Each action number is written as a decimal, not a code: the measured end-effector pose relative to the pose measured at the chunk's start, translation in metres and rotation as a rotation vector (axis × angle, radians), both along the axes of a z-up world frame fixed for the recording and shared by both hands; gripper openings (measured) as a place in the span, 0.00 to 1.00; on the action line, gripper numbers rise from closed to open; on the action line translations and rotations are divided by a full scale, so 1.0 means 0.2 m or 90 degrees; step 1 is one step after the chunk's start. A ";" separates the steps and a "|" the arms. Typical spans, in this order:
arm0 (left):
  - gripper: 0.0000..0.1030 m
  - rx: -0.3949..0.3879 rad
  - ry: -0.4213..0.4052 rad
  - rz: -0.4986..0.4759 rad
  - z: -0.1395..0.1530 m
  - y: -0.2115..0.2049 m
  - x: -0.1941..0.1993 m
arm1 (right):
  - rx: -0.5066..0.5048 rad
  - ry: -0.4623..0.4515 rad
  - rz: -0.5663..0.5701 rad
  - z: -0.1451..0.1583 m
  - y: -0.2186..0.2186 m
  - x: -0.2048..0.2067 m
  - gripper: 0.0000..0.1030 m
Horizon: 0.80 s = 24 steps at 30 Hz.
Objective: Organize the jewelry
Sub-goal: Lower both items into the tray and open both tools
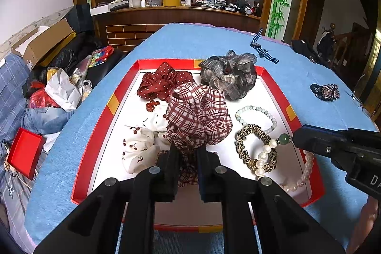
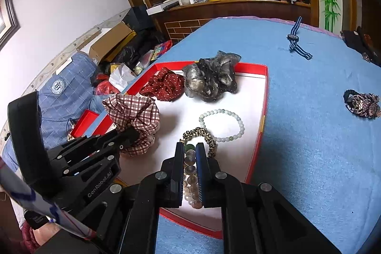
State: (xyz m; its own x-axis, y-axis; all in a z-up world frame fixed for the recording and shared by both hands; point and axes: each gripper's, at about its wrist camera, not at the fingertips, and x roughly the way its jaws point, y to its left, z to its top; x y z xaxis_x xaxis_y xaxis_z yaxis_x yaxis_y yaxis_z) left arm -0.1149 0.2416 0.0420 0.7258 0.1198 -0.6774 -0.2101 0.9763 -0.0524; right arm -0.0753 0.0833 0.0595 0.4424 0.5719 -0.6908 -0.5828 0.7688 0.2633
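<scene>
A red tray [image 1: 100, 135] with a white floor lies on the blue cloth. My left gripper [image 1: 187, 149] is shut on a red plaid scrunchie [image 1: 198, 116], held over the tray's middle. In the right wrist view my right gripper [image 2: 190, 146] is shut on a pearl bracelet [image 2: 190, 173] with a green bead, low over the tray's near right corner; its strand [image 1: 307, 168] trails onto the tray. In the tray lie a dotted red scrunchie [image 1: 162, 82], a grey sheer scrunchie [image 1: 228, 74], a white cherry scrunchie [image 1: 140, 146], a pale bead bracelet [image 1: 257, 116] and a leopard hair tie [image 1: 252, 144].
Outside the tray, a striped watch [image 1: 262, 49] and a jewelled hair tie [image 1: 326, 92] lie on the blue cloth [image 1: 190, 39] to the right. A dark case [image 1: 304, 49] sits at the far right edge. Left of the table are bags, boxes and clothes.
</scene>
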 end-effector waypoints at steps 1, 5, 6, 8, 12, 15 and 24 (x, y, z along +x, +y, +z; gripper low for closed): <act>0.11 0.001 0.001 0.001 0.00 0.00 0.00 | -0.001 0.000 -0.001 0.00 0.00 0.00 0.11; 0.11 0.003 0.004 0.001 -0.01 -0.01 0.01 | -0.004 0.004 -0.004 -0.02 -0.01 0.01 0.11; 0.11 0.002 0.004 0.001 -0.01 -0.01 0.01 | -0.005 0.005 -0.005 -0.02 -0.01 0.01 0.11; 0.11 0.004 0.005 0.001 -0.01 -0.01 0.01 | -0.007 0.007 -0.006 -0.03 0.00 0.02 0.11; 0.11 0.004 0.010 0.002 -0.02 0.00 0.02 | -0.011 0.012 -0.010 -0.04 0.00 0.03 0.11; 0.12 0.004 0.013 0.003 -0.03 0.00 0.03 | -0.016 0.014 -0.010 -0.06 0.00 0.04 0.11; 0.13 0.003 0.031 0.005 -0.05 0.03 0.06 | -0.029 0.021 -0.015 -0.08 0.03 0.08 0.11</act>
State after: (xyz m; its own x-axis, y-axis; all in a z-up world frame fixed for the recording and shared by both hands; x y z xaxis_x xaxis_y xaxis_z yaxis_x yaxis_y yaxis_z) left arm -0.1033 0.2470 0.0329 0.6907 0.1286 -0.7116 -0.2200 0.9748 -0.0374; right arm -0.0602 0.0901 0.0428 0.4313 0.5290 -0.7308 -0.5565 0.7936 0.2460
